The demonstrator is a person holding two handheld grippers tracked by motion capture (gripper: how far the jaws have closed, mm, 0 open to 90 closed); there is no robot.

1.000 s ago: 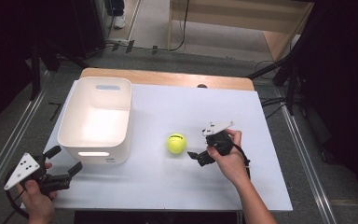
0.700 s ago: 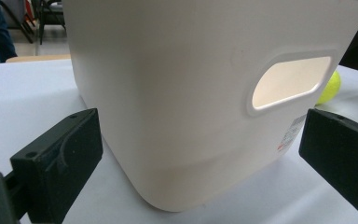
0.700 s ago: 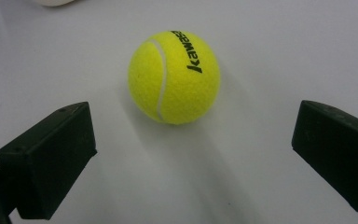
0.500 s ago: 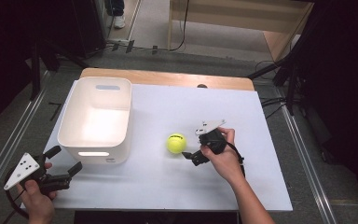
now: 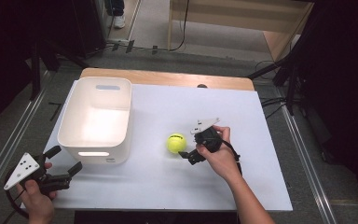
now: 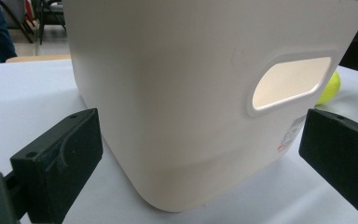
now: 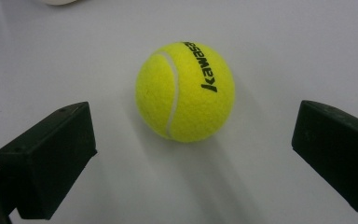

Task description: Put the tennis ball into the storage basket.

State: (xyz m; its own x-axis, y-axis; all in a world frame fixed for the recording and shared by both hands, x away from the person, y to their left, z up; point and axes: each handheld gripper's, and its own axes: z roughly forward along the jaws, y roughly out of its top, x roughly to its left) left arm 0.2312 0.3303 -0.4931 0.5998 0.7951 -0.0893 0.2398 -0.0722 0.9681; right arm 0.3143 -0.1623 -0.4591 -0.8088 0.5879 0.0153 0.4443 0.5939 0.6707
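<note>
1. Right gripper (image 5: 189, 150): 2 black blocky jaws, spread wide, nothing clasped. In right gripper view (image 7: 186, 154) they stand either side of the ball, w/ a gap on both sides, no contact.
2. Tennis ball (image 5: 176, 143), 1 only: round, fuzzy yellow felt, 1 white curved seam, black "kawasa…" print seen in right gripper view (image 7: 185, 91). Sits on the sheet, just beside the right gripper, to the right of the bin and apart from it.
3. Left gripper (image 5: 61, 164): 2 black jaws, also released wide, holding nothing. In left gripper view (image 6: 200, 163) they face the bin's near wall, close, not touching as far as I can tell.
4. Bin (image 5: 70, 126), 1: white smooth plastic, rectangular w/ rounded corners, open top, 1 oval handle slot in near wall, small label low by that slot.
5. Table top (image 5: 261, 154): 1 flat white sheet under bin & ball; a wood strip edges it beyond the bin.
</note>
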